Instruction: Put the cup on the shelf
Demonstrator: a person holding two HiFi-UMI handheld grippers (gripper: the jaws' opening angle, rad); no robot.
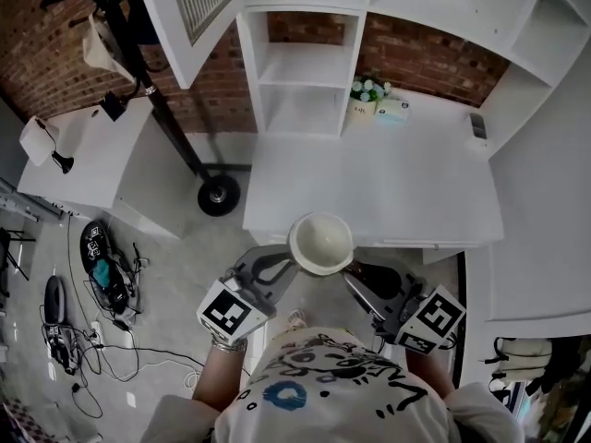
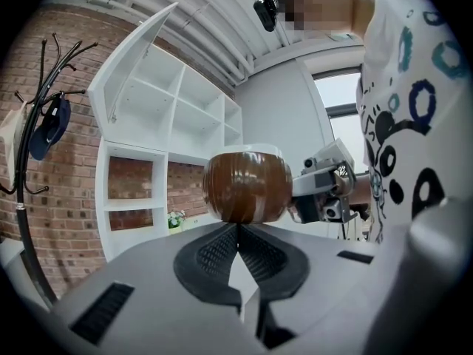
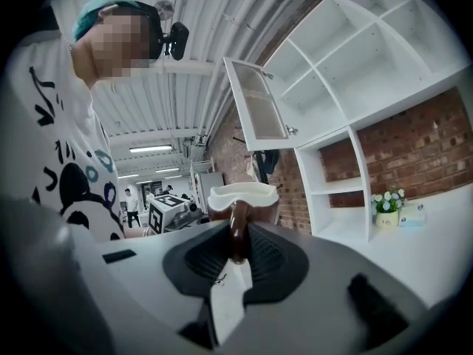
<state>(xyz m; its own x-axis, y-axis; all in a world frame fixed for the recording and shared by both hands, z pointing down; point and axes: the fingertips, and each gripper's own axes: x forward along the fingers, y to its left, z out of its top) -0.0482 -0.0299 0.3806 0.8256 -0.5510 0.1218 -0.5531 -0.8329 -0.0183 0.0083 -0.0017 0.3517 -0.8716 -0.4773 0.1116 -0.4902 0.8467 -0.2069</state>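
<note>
1. Head view shows our cup (image 1: 320,243) held up at the front edge of the white desk (image 1: 397,183).
2. Our right gripper (image 1: 353,269) is clamped on its brown handle (image 3: 236,231).
3. Our left gripper (image 1: 284,264) has its jaws pressed together and empty, the tips just beside the cup's wall.

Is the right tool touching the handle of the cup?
Touching. The right gripper view shows the right tool clamped on the cup's handle.

Holding the left gripper (image 1: 280,268) and the right gripper (image 1: 350,269) out in front of the chest, forearms forward, tips angled in toward each other. Left jaws pressed flat together, tips just beside the cup (image 1: 320,243). Right jaws pinched tight on the cup's brown handle (image 3: 237,231).
</note>
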